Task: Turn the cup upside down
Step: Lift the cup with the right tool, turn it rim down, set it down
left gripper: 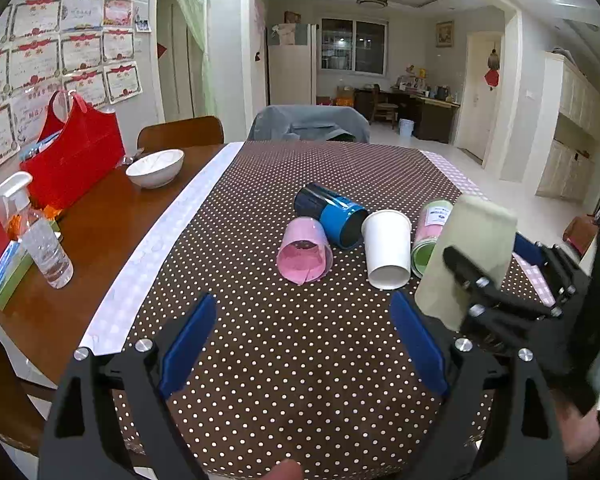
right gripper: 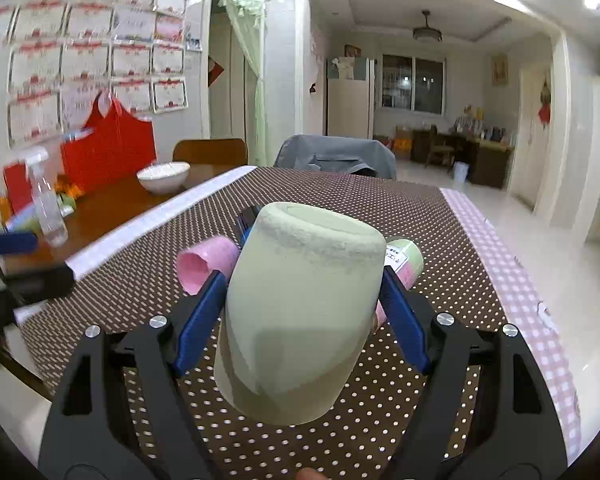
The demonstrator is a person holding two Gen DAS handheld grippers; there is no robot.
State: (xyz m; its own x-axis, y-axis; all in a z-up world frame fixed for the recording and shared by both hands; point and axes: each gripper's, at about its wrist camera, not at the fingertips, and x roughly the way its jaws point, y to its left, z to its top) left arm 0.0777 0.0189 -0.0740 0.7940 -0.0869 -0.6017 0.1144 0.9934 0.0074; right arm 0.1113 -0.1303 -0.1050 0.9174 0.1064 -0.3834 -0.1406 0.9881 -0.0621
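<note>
Tongs on the right [right gripper: 302, 288] were clenched on the pale green cup [right gripper: 300, 312], one blue pad pressed to each side of its wall. The cup hung above the dotted cloth [right gripper: 380, 432] with its flat bottom up and tipped away from the camera and its mouth down and toward the camera. That tilt fits a cup most of the way through its turn; I judged that it needed only to be levelled and lowered onto its rim. The side grip made sense, since it left the rim free to meet the surface [left gripper: 100, 232].

The left tongs [left gripper: 304, 344] were released, jaws wide apart with nothing between them, low over the near part of the cloth and clear of the cup.

Behind the held cup, four others lay on their sides in a loose row: a pink cup [left gripper: 304, 256], a blue cup [left gripper: 332, 214] just behind it, a white paper cup [left gripper: 386, 248], and a pink-and-green labelled cup [left gripper: 430, 236] near the green one. These crowded the far side, so the open cloth nearer the camera looked the safer landing spot. A white bowl [left gripper: 156, 168], a red bag [left gripper: 74, 152] and a spray bottle [left gripper: 40, 236] stood well apart at the left.
</note>
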